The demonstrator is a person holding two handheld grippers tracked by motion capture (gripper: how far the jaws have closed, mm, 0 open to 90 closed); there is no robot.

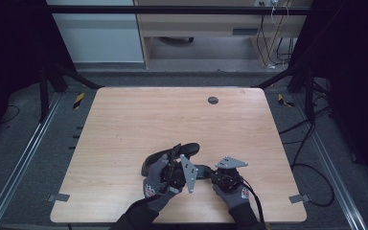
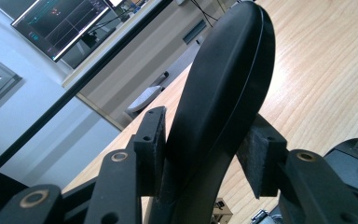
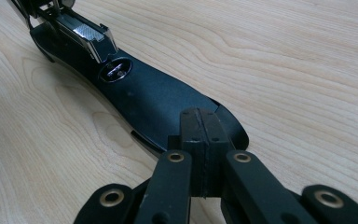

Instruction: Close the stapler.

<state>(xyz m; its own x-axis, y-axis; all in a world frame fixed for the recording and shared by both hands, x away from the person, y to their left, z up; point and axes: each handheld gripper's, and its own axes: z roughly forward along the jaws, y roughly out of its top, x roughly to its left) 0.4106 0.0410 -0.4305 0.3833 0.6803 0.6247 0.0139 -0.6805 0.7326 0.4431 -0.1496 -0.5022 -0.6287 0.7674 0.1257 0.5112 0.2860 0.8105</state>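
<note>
A black insole-shaped piece [image 1: 172, 154] rests on the wooden table [image 1: 139, 120] near its front edge. My left gripper [image 1: 175, 166] is shut on it. In the left gripper view the piece [image 2: 223, 88] rises edge-on between the two pads [image 2: 151, 140]. A second flat black insole-like piece [image 3: 154, 100] lies on the wood, and my right gripper [image 3: 200, 128] is shut on its near tip. Its far end reaches under the left gripper [image 3: 74, 28]. In the high view the right gripper [image 1: 211, 173] points left toward the left one. Gloved hands hold both.
A round dark grommet [image 1: 212, 100] sits in the table near its far edge. Metal rails run along both sides of the table, and cables [image 1: 306, 158] lie on the floor at the right. A wooden cabinet stands behind the table.
</note>
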